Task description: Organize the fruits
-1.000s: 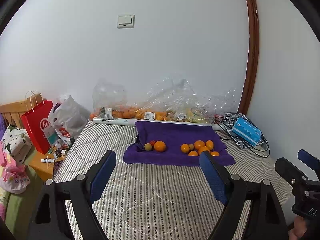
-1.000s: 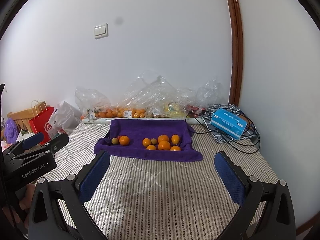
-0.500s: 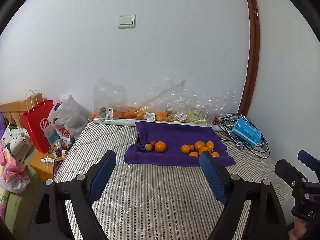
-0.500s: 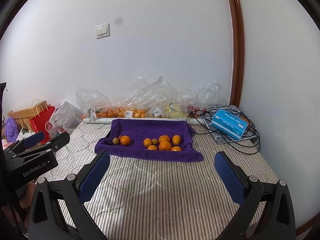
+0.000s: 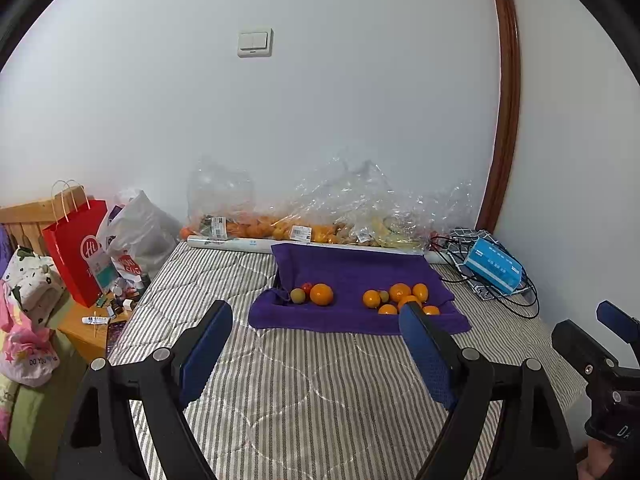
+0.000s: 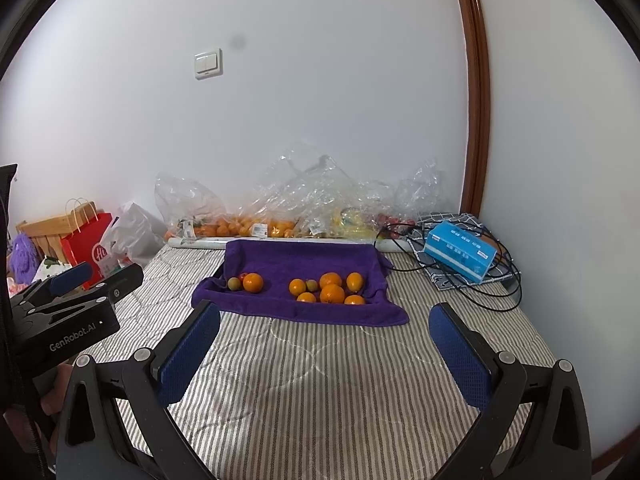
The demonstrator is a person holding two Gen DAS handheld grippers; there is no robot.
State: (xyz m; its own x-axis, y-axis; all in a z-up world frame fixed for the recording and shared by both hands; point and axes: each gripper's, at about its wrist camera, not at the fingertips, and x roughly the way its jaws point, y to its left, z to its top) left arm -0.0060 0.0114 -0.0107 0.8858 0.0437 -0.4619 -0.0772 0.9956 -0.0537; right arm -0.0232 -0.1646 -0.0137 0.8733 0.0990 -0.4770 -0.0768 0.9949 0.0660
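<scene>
Fruits [image 6: 326, 288] on the purple towel [image 6: 300, 260] lie straight ahead, well beyond your right claw [image 6: 325, 350] and left claw [image 5: 316, 346], both gaping empty.

Fruits [image 6: 326, 288] lie on towel [image 6: 300, 258], bags [image 6: 280, 208] behind.

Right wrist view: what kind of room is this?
Likely a bedroom at home: a striped quilted mattress against a white wall with a light switch, fruit on a purple towel, shopping bags beside the bed.
</scene>
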